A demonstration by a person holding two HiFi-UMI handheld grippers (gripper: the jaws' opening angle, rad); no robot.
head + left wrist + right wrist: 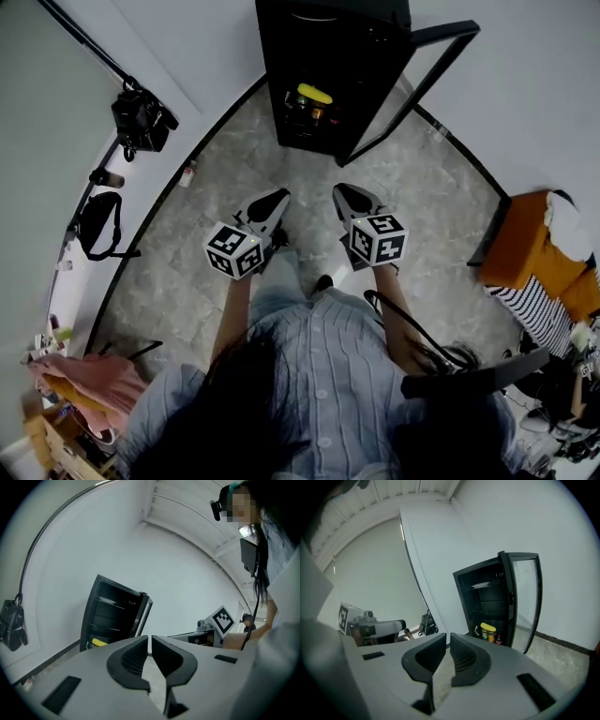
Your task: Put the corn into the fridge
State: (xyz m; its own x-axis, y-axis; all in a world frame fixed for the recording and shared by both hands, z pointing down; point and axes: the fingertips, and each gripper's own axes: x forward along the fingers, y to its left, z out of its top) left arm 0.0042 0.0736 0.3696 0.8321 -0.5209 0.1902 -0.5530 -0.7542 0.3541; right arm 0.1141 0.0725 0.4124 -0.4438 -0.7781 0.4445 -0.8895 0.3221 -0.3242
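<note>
We stood on the grey stone floor [225,178] facing a black fridge [328,37] against the white wall, its glass door [412,89] swung wide open to the right. We held both claws side by side in front of us, well short of the fridge and pointing towards it. The left claw [150,641] had its jaws drawn together with nothing between them, and the right claw [448,639] was the same: closed and empty. The corn [488,627] was already inside the fridge, a yellow shape down in the lowest compartment, lying on top of a few small cans [486,635].
</note>
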